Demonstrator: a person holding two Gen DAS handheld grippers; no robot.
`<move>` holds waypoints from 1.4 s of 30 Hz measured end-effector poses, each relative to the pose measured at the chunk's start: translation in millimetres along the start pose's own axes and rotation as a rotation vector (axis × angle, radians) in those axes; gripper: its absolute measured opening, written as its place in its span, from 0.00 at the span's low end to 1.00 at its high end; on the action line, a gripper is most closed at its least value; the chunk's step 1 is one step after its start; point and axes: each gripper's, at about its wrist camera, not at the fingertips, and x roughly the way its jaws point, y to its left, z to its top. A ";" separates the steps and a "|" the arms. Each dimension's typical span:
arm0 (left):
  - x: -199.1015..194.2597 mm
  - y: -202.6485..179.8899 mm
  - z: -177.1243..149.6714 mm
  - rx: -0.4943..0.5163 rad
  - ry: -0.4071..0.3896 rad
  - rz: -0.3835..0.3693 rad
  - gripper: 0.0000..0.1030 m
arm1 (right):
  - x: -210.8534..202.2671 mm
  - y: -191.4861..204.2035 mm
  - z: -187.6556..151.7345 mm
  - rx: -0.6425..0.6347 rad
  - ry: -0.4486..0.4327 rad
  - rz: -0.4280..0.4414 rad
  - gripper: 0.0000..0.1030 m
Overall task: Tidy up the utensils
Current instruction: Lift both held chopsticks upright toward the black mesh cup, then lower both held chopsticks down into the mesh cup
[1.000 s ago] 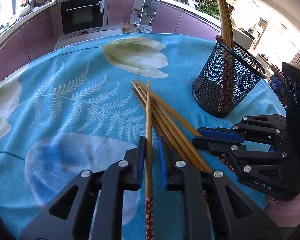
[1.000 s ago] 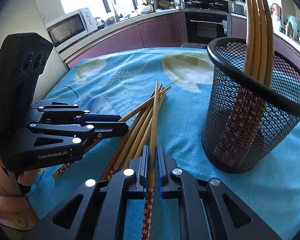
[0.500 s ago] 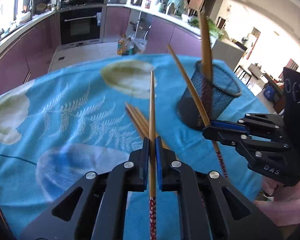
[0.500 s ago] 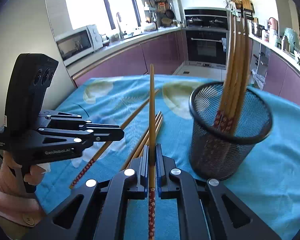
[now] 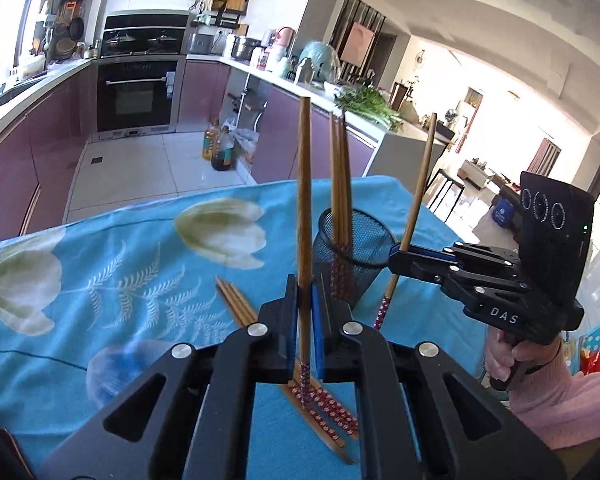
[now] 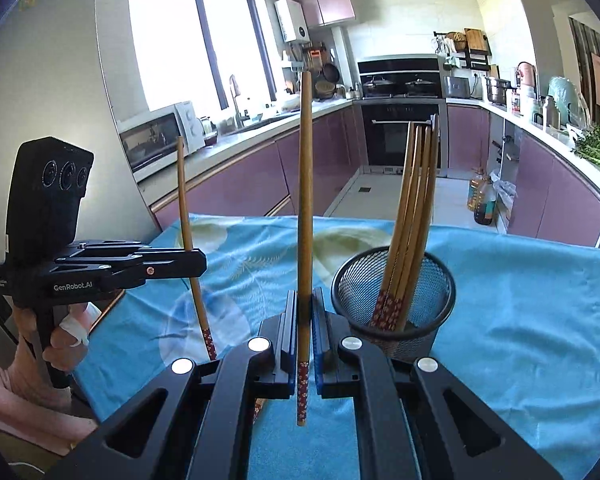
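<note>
We hold one chopstick clamped upright in each tool, left tool (image 5: pixel 305 312) and right tool (image 6: pixel 305 320), both near the mesh cup (image 6: pixel 394 300). Either could pivot, miss its rim, or topple it.

Bright daylight from the window (image 6: pixel 204 44), edges fisheye-bent.

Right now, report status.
Left claw shut on one chopstick, right claw shut on another. Mesh cup holds several. More on cloth. Path clear.
</note>
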 end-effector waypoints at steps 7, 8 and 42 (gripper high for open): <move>-2.7 -9.7 23.4 -0.002 -0.058 -0.040 0.07 | -16.5 -11.6 19.9 -0.002 -0.063 -0.014 0.06; -2.3 -11.1 27.2 -0.002 -0.064 -0.047 0.07 | -18.0 -13.4 22.1 -0.002 -0.071 -0.017 0.06; 44.8 -70.5 90.4 0.175 -0.017 -0.002 0.07 | 7.9 -47.5 41.1 0.009 -0.089 -0.118 0.06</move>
